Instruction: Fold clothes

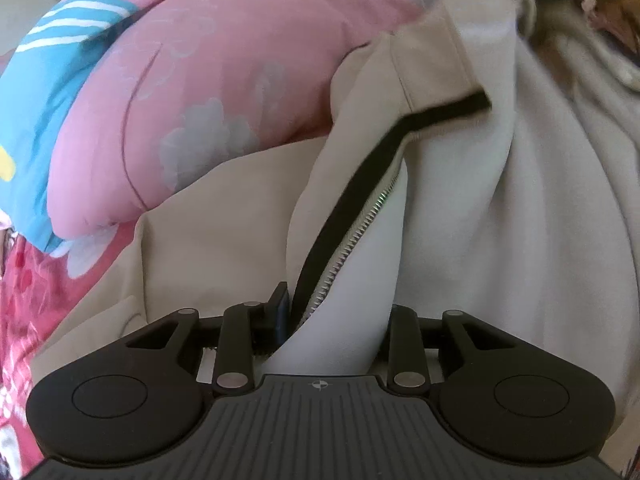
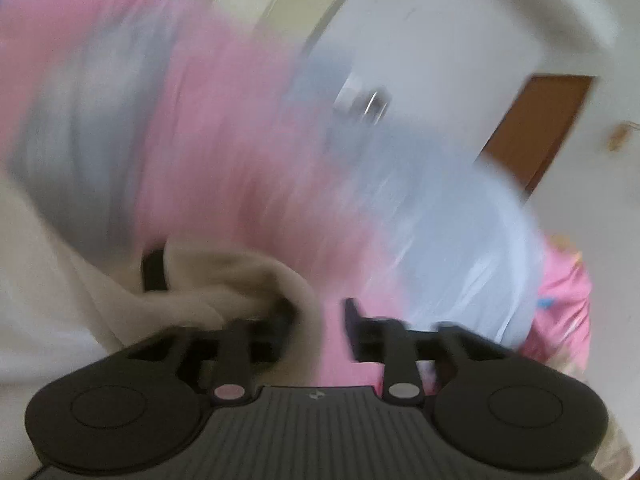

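Beige zip jacket [image 1: 500,208] in left claw [image 1: 336,316]

Right wrist view smeared — pink bedding [image 2: 248,168] blurred.

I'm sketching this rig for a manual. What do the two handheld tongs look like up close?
Both tongs, left and right, look alike: matte black linkage arms with silver pivot pins, two round black discs flanking a grey ribbed body bearing a small crosshair mark. No cables or sleeves show.

No readable text, label, brand or number shows in either view.
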Available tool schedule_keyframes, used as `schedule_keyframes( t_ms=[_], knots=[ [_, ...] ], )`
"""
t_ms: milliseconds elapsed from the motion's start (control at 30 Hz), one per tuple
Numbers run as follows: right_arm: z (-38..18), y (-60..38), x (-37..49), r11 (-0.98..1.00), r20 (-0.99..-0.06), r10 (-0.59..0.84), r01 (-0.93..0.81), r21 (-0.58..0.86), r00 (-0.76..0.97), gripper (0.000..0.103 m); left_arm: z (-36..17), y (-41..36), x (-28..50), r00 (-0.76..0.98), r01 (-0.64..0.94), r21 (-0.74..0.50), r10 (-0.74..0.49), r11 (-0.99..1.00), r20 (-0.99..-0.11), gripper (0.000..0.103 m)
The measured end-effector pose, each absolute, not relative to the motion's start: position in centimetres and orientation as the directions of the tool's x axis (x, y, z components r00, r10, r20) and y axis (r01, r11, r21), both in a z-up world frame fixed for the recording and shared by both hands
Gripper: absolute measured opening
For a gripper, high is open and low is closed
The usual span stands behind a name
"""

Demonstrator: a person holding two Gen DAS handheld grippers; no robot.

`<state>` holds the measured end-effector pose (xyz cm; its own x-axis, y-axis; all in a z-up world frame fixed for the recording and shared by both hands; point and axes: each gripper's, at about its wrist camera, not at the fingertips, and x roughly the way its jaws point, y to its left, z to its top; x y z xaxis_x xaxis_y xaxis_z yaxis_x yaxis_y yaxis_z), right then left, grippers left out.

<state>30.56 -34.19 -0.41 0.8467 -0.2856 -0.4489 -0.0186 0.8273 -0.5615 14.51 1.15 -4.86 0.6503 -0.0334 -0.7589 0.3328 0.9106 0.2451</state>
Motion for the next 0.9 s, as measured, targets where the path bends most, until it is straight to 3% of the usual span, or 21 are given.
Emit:
schedule_keyframes(
  t_ms=[100,267,367,500,700,900],
  knots=[
    [-3.7,-33.5,28.0,0.721,-0.421,-0.309,-0.078,-0.688,0.853,0.037,-4.7,2.0,14.7,0.661,0.315,0.201,-0.062,0.928,-0.748,0.031],
    [-0.6,-34.5,21.2,0.768,-0.409,-0.233,-0.091,-0.633,0.882,0.042,-3.9,3.0,14.7,0.683,0.281,0.107,-0.12,0.954,-0.721,0.031],
    [3.2,-34.8,16.3,0.851,-0.449,-0.155,-0.112,-0.513,0.88,0.043,-3.1,3.5,13.5,0.708,0.269,0.077,-0.143,0.96,-0.692,0.031],
    [5.9,-34.9,9.9,0.957,-0.559,-0.013,-0.151,-0.246,0.829,0.043,-2.2,4.3,11.6,0.743,0.272,0.078,-0.158,0.959,-0.65,0.031],
    [3.4,-38.1,3.6,0.995,-0.714,0.064,0.008,0.096,0.697,0.043,-0.4,4.0,6.9,0.822,0.331,0.152,-0.205,0.931,-0.531,0.032],
    [-1.0,-43.0,1.5,0.934,-0.775,0.082,0.222,0.278,0.627,0.044,0.6,2.7,3.9,0.849,0.357,0.231,-0.211,0.905,-0.485,0.041]
  ],
)
